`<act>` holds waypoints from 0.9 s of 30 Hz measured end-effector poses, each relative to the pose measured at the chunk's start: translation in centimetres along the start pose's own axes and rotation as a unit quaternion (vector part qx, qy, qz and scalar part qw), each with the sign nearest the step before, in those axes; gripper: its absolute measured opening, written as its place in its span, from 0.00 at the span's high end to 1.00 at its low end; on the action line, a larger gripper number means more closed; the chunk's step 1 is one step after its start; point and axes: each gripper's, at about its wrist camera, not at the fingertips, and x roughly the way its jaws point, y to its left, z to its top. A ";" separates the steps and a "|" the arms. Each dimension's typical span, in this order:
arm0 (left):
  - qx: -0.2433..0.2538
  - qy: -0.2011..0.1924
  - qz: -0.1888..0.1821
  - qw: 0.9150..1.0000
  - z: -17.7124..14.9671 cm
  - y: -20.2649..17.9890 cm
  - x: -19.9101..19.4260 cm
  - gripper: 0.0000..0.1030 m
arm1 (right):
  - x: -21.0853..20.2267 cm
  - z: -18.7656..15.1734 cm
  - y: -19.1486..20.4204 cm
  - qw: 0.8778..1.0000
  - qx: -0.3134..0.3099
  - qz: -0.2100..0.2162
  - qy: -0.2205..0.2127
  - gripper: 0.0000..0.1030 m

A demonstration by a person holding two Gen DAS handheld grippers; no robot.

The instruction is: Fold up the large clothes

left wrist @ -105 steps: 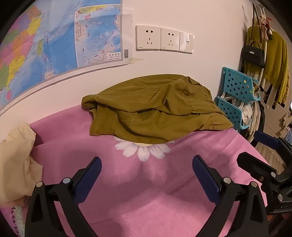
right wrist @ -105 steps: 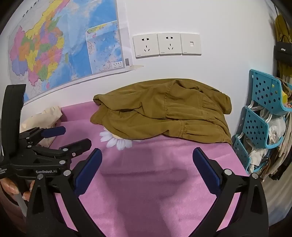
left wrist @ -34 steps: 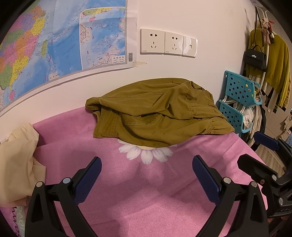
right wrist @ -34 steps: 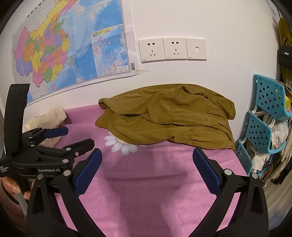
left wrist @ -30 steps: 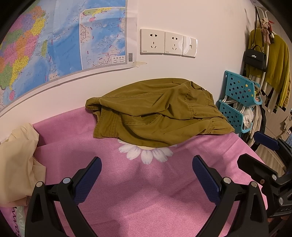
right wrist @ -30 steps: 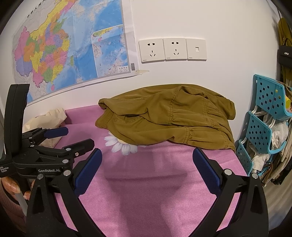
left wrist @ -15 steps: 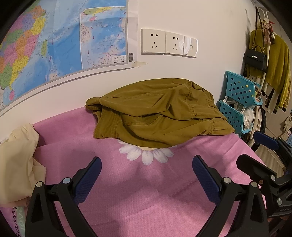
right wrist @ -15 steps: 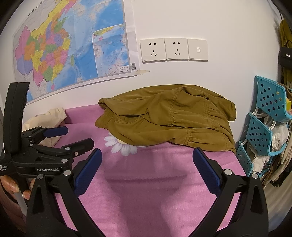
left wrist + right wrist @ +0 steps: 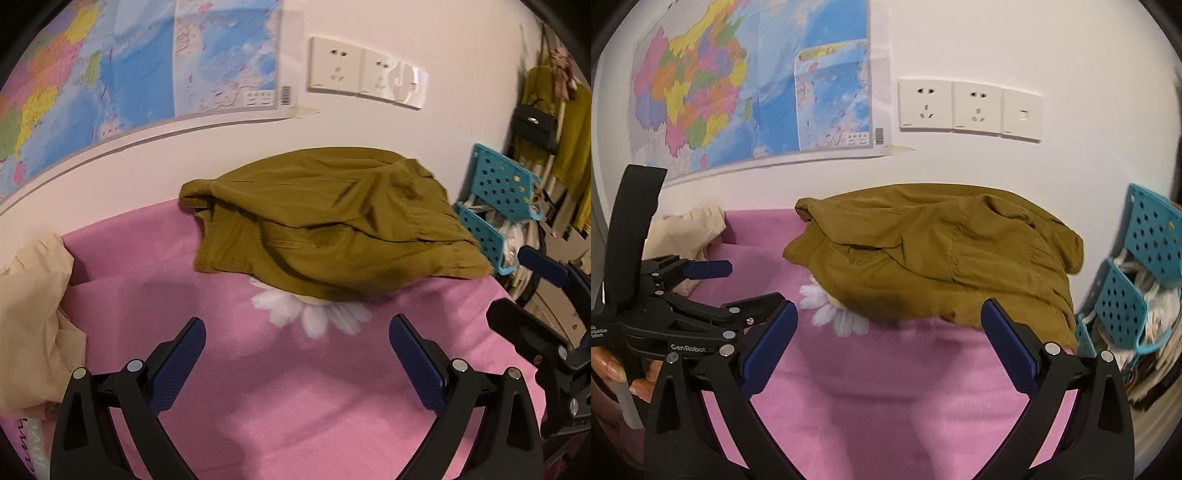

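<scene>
- A map (image 9: 753, 85) on the white wall, with wall sockets (image 9: 969, 110) just to its right.
- A blue perforated rack (image 9: 496, 206) beside the pink cloth (image 9: 295, 387) — bags and yellow garments (image 9: 569, 133) hang behind it.

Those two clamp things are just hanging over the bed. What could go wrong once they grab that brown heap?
The brown garment is bunched in layers, so a tool might pinch several folds together. Its right edge lies near the bed's side by the blue rack and could slide off. Dragging it may also rumple the pink cover.
</scene>
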 end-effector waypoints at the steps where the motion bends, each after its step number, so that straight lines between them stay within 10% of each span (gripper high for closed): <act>1: -0.002 0.003 0.002 1.000 0.2 0.3 0.4 0.07 | 0.8 0.4 0.0 1.000 -0.009 0.000 0.001 0.05; 15: -0.041 0.021 0.058 0.997 2.0 5.5 5.2 0.07 | 15.3 3.9 3.3 0.969 -0.235 -0.045 0.068 0.09; 19: -0.043 0.029 0.063 0.997 2.3 5.8 6.4 0.07 | 17.2 4.3 3.3 0.955 -0.277 -0.065 0.085 0.49; 23: -0.042 0.029 0.066 0.996 2.3 6.2 6.9 0.07 | 13.8 7.3 0.1 0.976 -0.207 -0.017 0.064 0.87; 27: -0.049 0.032 0.066 0.996 2.3 6.9 7.7 0.07 | 10.5 9.5 -3.4 0.991 -0.127 0.010 0.042 0.90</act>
